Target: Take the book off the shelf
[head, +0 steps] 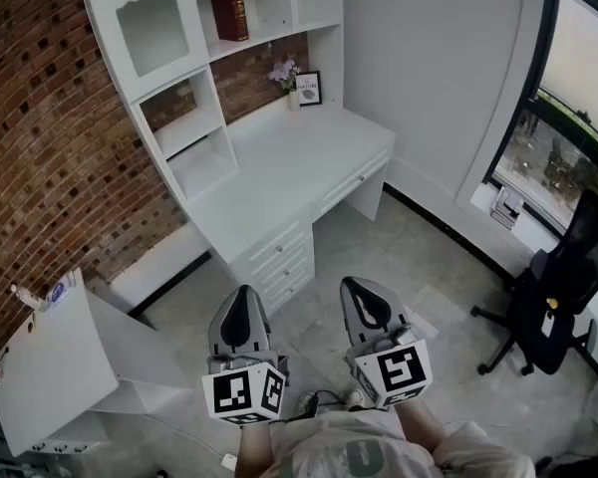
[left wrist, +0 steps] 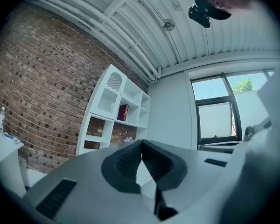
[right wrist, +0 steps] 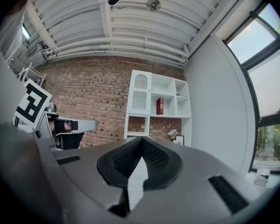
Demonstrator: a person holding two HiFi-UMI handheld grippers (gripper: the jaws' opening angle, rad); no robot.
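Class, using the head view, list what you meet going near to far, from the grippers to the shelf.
left gripper and right gripper → desk drawers → white desk top → framed picture → dark red book

Bright, even daylight, pouring in through the window (head: pixel 568 118) at the right of the head view and washing out pale there. Leaves only soft, faint shadows beneath the table (head: pixel 309 157) and inside the shelf (head: pixel 184 132) compartments. Bends the brick wall (left wrist: pixel 42 92) and ceiling (right wrist: pixel 130 27) strongly in both gripper views, with black corners all round. Blurs the near bodies of the left tool (left wrist: pixel 141 146) and right tool (right wrist: pixel 141 143); keeps the far room sharp.
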